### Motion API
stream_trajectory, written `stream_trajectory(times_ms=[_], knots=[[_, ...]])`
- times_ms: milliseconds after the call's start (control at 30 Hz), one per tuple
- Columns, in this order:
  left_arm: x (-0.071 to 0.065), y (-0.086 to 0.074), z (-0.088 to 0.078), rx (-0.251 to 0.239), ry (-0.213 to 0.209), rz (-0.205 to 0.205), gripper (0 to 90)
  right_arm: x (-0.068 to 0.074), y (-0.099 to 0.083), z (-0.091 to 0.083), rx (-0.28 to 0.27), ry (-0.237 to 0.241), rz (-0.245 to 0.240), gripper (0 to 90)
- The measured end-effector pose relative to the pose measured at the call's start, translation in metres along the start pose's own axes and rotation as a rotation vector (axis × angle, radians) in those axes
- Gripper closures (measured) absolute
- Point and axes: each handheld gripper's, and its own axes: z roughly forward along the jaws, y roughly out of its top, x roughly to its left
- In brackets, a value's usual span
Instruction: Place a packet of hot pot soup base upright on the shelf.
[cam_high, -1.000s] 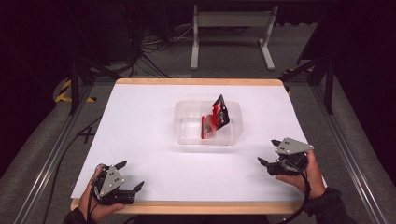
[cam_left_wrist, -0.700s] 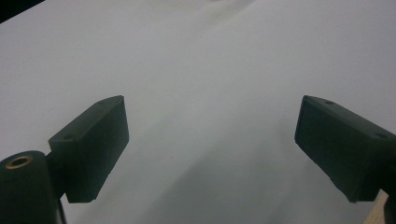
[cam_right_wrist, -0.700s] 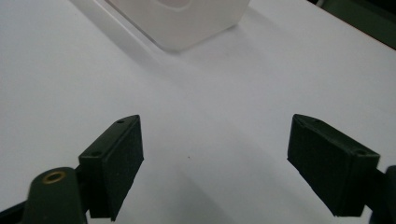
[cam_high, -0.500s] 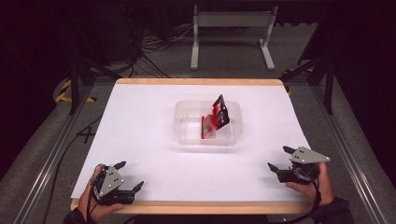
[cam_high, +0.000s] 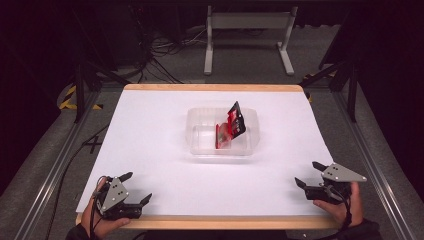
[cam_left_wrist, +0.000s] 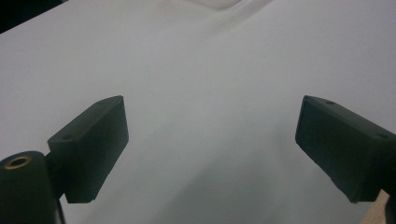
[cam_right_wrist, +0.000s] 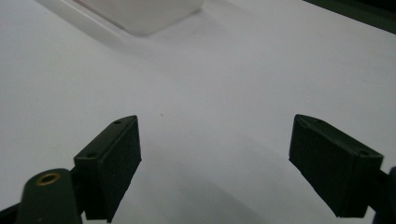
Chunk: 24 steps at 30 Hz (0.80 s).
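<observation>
High view, red-black packet (cam_high: 231, 125) in clear tray (cam_high: 200, 145) mid-table, well apart from left tongs (cam_high: 136, 188) and right tongs (cam_high: 308, 174), both released

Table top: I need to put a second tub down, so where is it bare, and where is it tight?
The white table is bare left of the clear tub, right of it toward the far right edge, and along the near strip between the left gripper and right gripper. Only the middle is crowded, where red-and-black packets stand in the tub.

Dark room, grey floor (cam_high: 45, 165), white metal stand (cam_high: 247, 35), tangled cables (cam_high: 165, 50)
</observation>
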Motion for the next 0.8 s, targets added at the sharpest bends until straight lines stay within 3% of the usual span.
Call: stream_trajectory(times_ms=[467, 800], knots=[[0.001, 0.000, -0.002, -0.018, -0.006, -0.007, 9.5, -0.002, -0.012, -0.009, -0.015, -0.037, 0.046, 17.1], [0.001, 0.000, -0.002, -0.016, -0.005, -0.004, 9.4, 0.000, -0.011, -0.007, -0.012, -0.043, 0.029, 16.9]])
